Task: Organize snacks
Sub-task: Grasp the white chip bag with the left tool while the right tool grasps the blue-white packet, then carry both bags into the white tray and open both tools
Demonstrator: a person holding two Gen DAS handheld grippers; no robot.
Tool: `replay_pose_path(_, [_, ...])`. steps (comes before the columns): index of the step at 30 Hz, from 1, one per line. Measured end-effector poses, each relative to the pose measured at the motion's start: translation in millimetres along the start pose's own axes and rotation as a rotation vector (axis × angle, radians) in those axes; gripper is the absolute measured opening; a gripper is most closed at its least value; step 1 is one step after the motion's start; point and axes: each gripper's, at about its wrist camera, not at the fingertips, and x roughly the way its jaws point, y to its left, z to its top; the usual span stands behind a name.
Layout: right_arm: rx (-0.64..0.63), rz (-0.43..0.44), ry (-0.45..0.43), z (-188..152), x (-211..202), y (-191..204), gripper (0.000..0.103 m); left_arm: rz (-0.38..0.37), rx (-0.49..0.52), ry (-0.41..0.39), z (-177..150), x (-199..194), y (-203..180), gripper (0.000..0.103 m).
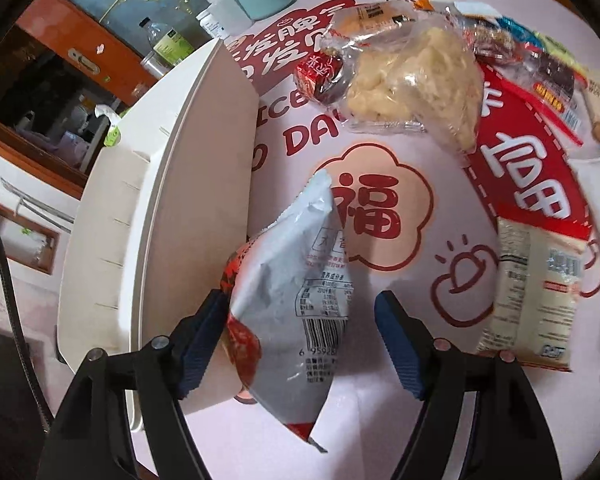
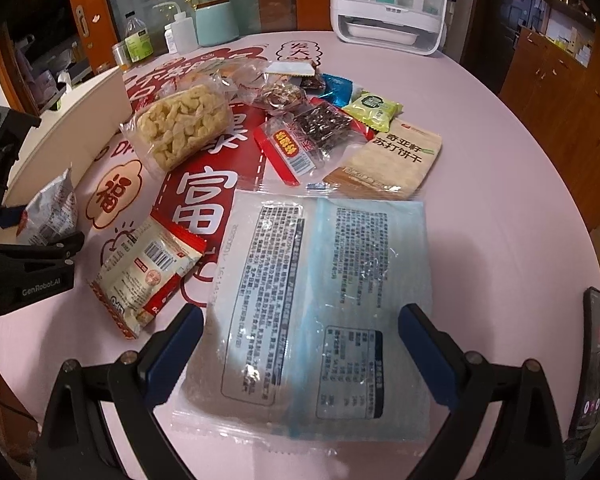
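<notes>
A: What are the left tongs (image 1: 300,340) doing?
B: They straddle a silver snack bag (image 1: 288,280) that stands on end. One blue pad touches its red edge at nine o'clock; the other pad stands clear at three o'clock, so the tongs are spread, not pinching.
A: Where is that bag?
B: On the pink surface (image 1: 380,400), just beside the white bin (image 1: 172,184), which runs along its nine o'clock side.
A: And the right tongs (image 2: 300,356)?
B: Spread wide over a pale blue flat packet (image 2: 312,312) lying face down; neither pad touches it.
A: The other snacks?
B: At twelve o'clock from that packet lies a pile: a clear bag of puffed pieces (image 2: 180,128), a beige cracker pack (image 2: 392,160), a green sachet (image 2: 374,108). A cream and red pack (image 2: 144,272) lies at ten o'clock.
</notes>
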Motion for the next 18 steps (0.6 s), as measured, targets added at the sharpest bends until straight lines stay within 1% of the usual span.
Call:
replay_pose_path(1, [-0.007,-0.012,0.001,0,1,2,0.099,0.021,0.004,-0.004,1,1,-1,0.069])
replay_pose_path(3, [-0.029,-0.037,-0.001,-1,3,5,0.099,0.077,0.022,-0.014,2,5,-4,0.056])
replay_pose_path(5, [-0.046,-0.05,-0.003,-2,3,7,0.095,0.08,0.028,-0.02,2,6,-3,0.055])
replay_pose_path(6, [-0.053,-0.058,-0.005,-3,2,8,0.092,0.089,0.033,-0.026,3,6,-3,0.051])
replay_pose_path(7, [-0.061,-0.065,-0.007,-3,2,9,0.089,0.089,0.034,-0.028,3,6,-2,0.051])
replay_pose_path(8, [-0.068,-0.07,-0.012,-3,0,11,0.081,0.086,0.031,-0.031,3,5,-1,0.048])
replay_pose_path(9, [-0.077,-0.077,-0.019,-3,-2,12,0.07,0.088,0.024,-0.036,2,4,1,0.044])
replay_pose_path(10, [-0.095,-0.07,-0.03,-3,-5,15,0.064,0.074,0.017,-0.041,2,2,3,0.042])
replay_pose_path(12, [-0.12,-0.059,-0.053,-3,-13,21,0.033,0.044,-0.001,-0.046,0,-2,9,0.039])
replay_pose_path(13, [-0.128,-0.062,-0.058,-2,-15,24,0.026,0.023,-0.014,-0.048,0,-4,12,0.036])
replay_pose_path(14, [-0.136,-0.071,-0.06,-1,-18,27,0.015,0.004,-0.024,-0.051,0,-6,16,0.034])
replay_pose_path(16, [-0.135,-0.075,-0.054,1,-19,28,0.012,-0.023,-0.041,-0.066,-2,-12,22,0.034])
replay_pose_path(18, [-0.116,-0.06,-0.051,2,-21,25,0.008,-0.037,-0.051,-0.091,-5,-23,26,0.034])
